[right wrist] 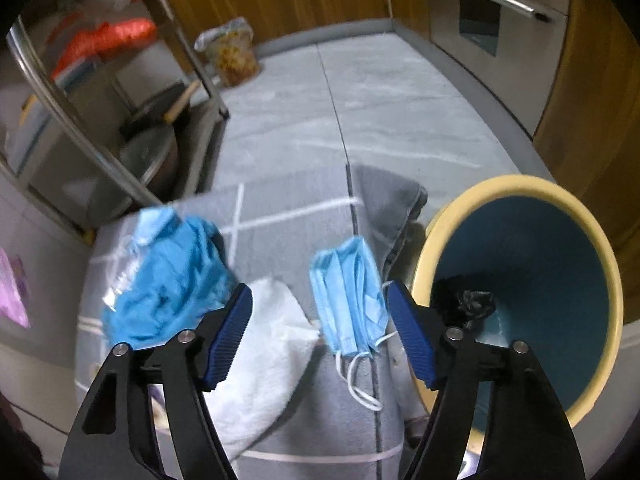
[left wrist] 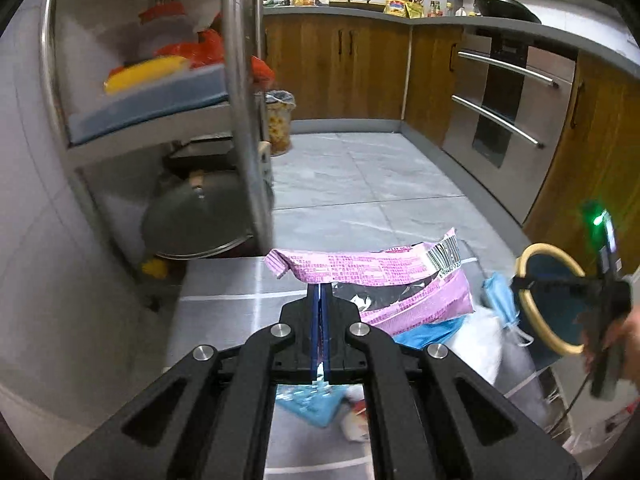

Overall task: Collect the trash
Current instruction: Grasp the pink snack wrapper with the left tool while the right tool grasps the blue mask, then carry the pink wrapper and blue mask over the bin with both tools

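My left gripper (left wrist: 320,292) is shut on a pink snack wrapper (left wrist: 384,280) and holds it above the grey cushioned surface (left wrist: 224,292). My right gripper (right wrist: 320,316) is open and empty, just above a light blue face mask (right wrist: 348,292) lying on the grey surface (right wrist: 288,208). A white tissue (right wrist: 268,344) and a crumpled blue plastic wrapper (right wrist: 168,280) lie to the mask's left. A blue bin with a cream rim (right wrist: 536,280) stands at the right with a black scrap (right wrist: 464,300) inside; it also shows in the left wrist view (left wrist: 552,296).
A steel rack (left wrist: 240,100) with a pot lid (left wrist: 196,224) stands to the left. A small lined waste bin (left wrist: 280,120) sits on the tiled floor (left wrist: 360,176). Wooden cabinets and an oven (left wrist: 504,112) run along the right.
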